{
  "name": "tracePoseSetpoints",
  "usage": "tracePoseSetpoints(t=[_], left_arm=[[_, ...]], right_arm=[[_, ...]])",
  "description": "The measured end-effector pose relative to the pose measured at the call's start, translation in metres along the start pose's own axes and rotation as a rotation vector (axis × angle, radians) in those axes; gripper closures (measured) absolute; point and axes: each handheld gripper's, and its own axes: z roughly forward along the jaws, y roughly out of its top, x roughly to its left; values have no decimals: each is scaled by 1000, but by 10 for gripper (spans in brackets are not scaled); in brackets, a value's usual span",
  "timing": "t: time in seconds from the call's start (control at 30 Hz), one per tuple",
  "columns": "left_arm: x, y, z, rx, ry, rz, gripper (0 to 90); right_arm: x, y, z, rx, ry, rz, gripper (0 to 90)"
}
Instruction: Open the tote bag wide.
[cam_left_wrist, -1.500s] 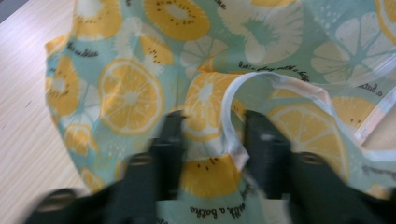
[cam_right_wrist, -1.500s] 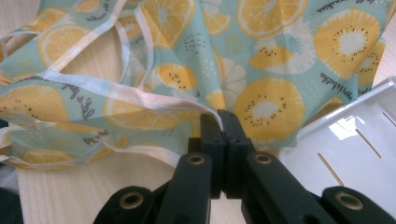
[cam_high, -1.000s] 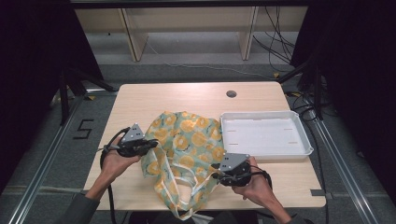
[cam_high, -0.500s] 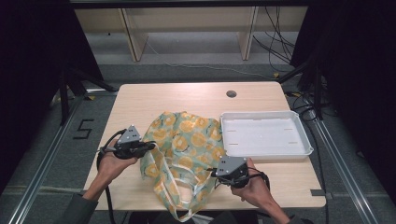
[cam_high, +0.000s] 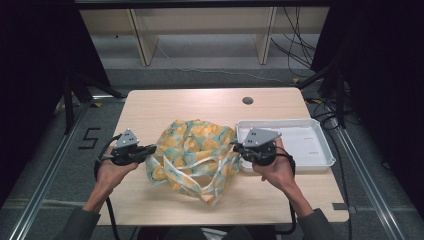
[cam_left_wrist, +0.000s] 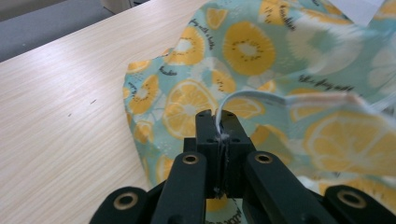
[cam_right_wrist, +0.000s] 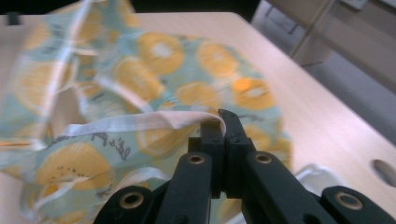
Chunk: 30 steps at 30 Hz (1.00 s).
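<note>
A teal cloth bag (cam_high: 192, 145) printed with orange citrus slices lies bunched on the wooden table (cam_high: 200, 105), its white straps (cam_high: 200, 186) trailing toward the front edge. My left gripper (cam_high: 151, 149) is at the bag's left side, shut on its hem (cam_left_wrist: 261, 95). My right gripper (cam_high: 236, 148) is at the bag's right side, shut on the rim (cam_right_wrist: 154, 120), which it holds raised off the table. The left gripper (cam_left_wrist: 219, 116) has white edging pinched between its jaws. Fabric drapes away from the right gripper (cam_right_wrist: 219, 117).
A white shallow tray (cam_high: 320, 161) sits at the table's right, just behind my right hand. A round hole (cam_high: 247, 100) is in the tabletop at the back. Shelving legs and cables stand beyond the table's far edge.
My right gripper has moved away from the front edge toward the tray, pulling the bag's rim up with it. The bag has bunched up. The left gripper shifted slightly left.
</note>
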Motion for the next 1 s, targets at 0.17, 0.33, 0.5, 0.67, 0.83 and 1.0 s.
tracePoseSetpoints(t=[0.17, 0.33, 0.5, 0.67, 0.83, 1.0], left_arm=[[7, -11, 5, 24, 37, -13, 879], [14, -22, 12, 95, 71, 18, 870], [4, -24, 13, 111, 79, 43, 672], [-22, -10, -2, 119, 68, 224, 369], [-52, 3, -7, 45, -40, 271, 247], [-59, 21, 29, 97, -38, 233, 283]], right_arm=[[-31, 12, 9, -34, -95, 44, 900], [-54, 15, 23, -48, -141, 84, 900], [-65, 8, 43, -20, -147, 165, 900], [-65, 5, 49, -1, -135, 153, 900], [-64, 4, 44, 0, -140, 161, 900], [-63, 5, 46, -7, -125, 140, 900]])
